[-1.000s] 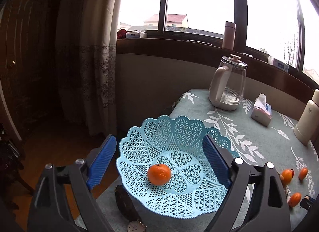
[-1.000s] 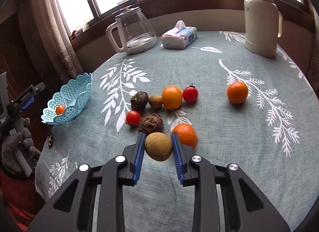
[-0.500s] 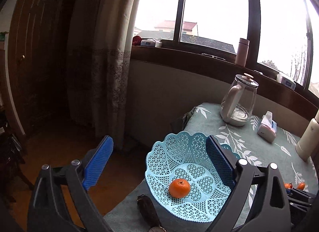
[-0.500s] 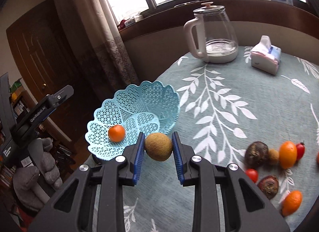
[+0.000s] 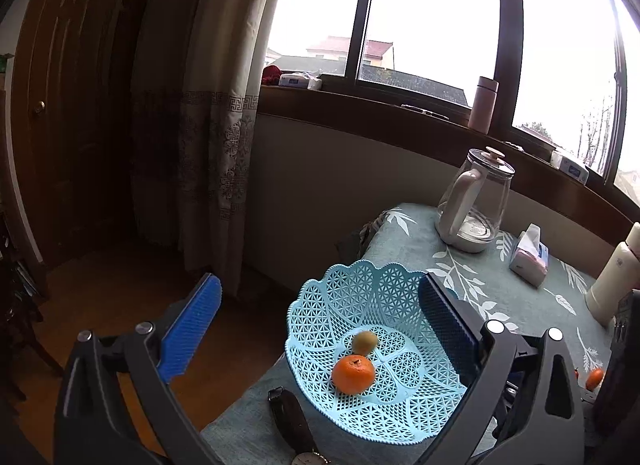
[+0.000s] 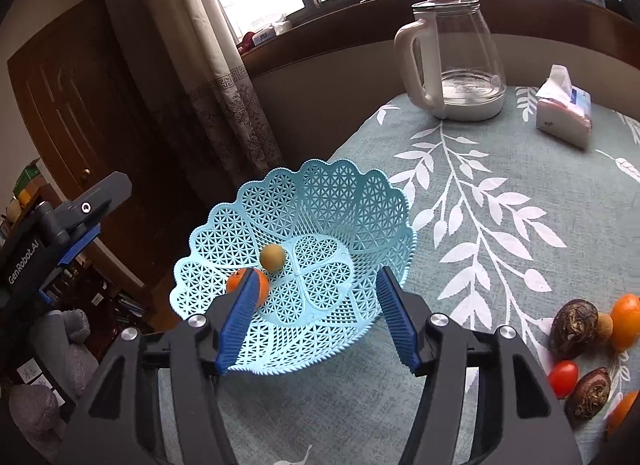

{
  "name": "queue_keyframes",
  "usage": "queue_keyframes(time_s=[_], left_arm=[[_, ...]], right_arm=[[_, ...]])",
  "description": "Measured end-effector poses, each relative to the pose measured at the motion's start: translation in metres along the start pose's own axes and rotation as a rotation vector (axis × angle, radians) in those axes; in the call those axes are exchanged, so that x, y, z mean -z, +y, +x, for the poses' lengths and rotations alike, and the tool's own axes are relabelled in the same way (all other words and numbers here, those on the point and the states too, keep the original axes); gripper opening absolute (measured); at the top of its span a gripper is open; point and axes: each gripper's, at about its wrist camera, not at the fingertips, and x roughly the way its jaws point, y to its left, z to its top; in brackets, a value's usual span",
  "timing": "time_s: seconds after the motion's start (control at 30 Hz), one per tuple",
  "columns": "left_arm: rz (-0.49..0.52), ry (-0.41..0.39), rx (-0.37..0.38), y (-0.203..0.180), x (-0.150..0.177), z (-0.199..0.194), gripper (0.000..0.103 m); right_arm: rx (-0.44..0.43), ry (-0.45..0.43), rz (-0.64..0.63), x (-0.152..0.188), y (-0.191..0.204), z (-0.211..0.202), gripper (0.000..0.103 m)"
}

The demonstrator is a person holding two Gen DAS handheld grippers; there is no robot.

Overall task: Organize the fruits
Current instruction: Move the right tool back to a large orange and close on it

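Tan and round, a small fruit point(image 6: 273, 257) is sitting near the middle of the blue lattice basket point(image 6: 336, 201), just ahead of the right gripper point(image 6: 316, 317), whose blue-padded jaws are standing wide apart and gripping nothing. An orange point(image 6: 262, 285) is lying in the same basket just beside the tan fruit, partly hidden behind the right gripper's left finger. From the left wrist camera, the tan fruit point(image 5: 364, 342) is showing slightly blurred just beyond the orange point(image 5: 353, 373), both lying low in the basket point(image 5: 340, 305) between the left gripper's fingers as seen from behind. The left gripper point(image 5: 320, 329) is also gaping wide and holding nothing, its left finger hanging over the floor off the table edge. Below the basket, closer to the left gripper, a wristwatch point(image 5: 298, 431) is lying on the green leaf-patterned tablecloth point(image 6: 480, 225). Off to the right gripper's right, more fruit is waiting on the cloth: two dark brown fruits point(image 6: 573, 327), a cherry tomato point(image 6: 563, 373) and an orange piece point(image 6: 626, 321). Farther ahead, a glass kettle point(image 6: 456, 61) and a tissue pack point(image 6: 564, 113) are standing near the window sill.
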Motion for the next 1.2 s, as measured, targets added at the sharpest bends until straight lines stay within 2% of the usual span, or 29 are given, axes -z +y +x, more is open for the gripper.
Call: queue_keyframes(time_s=[0.27, 0.43, 0.67, 1.03, 1.2], left_arm=[[0.021, 0.003, 0.026, -0.012, 0.004, -0.002, 0.1], [0.034, 0.001, 0.052, -0.02, 0.006, -0.007, 0.1], [0.044, 0.015, 0.092, -0.031, 0.01, -0.011, 0.1], [0.084, 0.037, 0.139, -0.052, 0.018, -0.013, 0.1], [0.101, 0.045, 0.157, -0.06, 0.022, -0.015, 0.1]], right_arm=[[0.038, -0.05, 0.05, 0.018, -0.015, -0.027, 0.062], [0.071, -0.092, 0.076, 0.028, -0.025, -0.047, 0.069], [0.114, -0.112, 0.138, 0.042, -0.047, -0.067, 0.07], [0.231, -0.149, 0.251, 0.064, -0.098, -0.102, 0.07], [0.315, -0.171, 0.266, 0.073, -0.116, -0.118, 0.07]])
